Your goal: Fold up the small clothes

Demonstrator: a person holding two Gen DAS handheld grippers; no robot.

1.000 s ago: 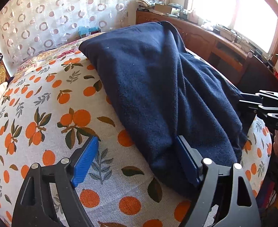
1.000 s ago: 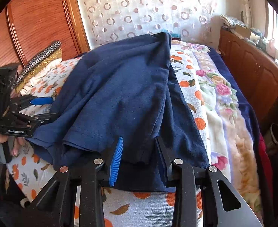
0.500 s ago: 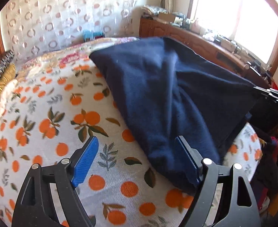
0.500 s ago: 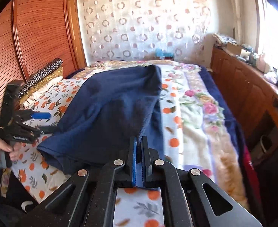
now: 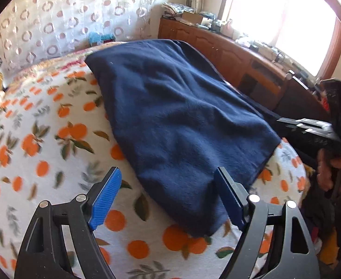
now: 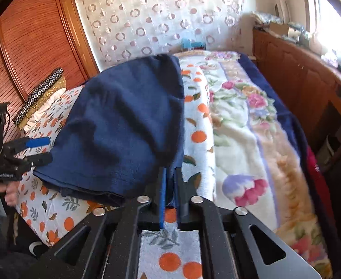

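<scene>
Two hand-held grippers work a navy garment point(image 5: 182, 121) spread on a bed whose orange-print sheet point(image 5: 42, 139) fills most of the left wrist view. From there we see the left gripper point(image 5: 168, 197) hovering with its jaws wide apart. Its blue pad hangs over bare sheet, and its other finger stands at the garment's near corner, neither one pressing on the cloth. The garment lies in a long slab running away from us toward a ring-patterned curtain point(image 5: 54, 23), with a wooden cabinet point(image 5: 228, 53) under a bright window to the right. At the right edge we make out the right gripper point(image 5: 284, 122), held by a hand point(image 5: 333, 169), its tips meeting the garment's far side edge. Turning to the right wrist view, we look along the right gripper's two fingers, which stand close together. Its jaws have just been opening slightly, yet a strip of the garment's edge sits between them and runs taut into the narrow gap, so we read it as pinched. The rest of the garment rests on the left of the bed, beside a floral blanket point(image 6: 240, 127) that covers the right side. Stacked pillows point(image 6: 40, 93) lie against a wooden wardrobe point(image 6: 31, 46) at the left. Below them the left gripper shows with parted fingers just beside the garment's other edge, not touching it.
</scene>
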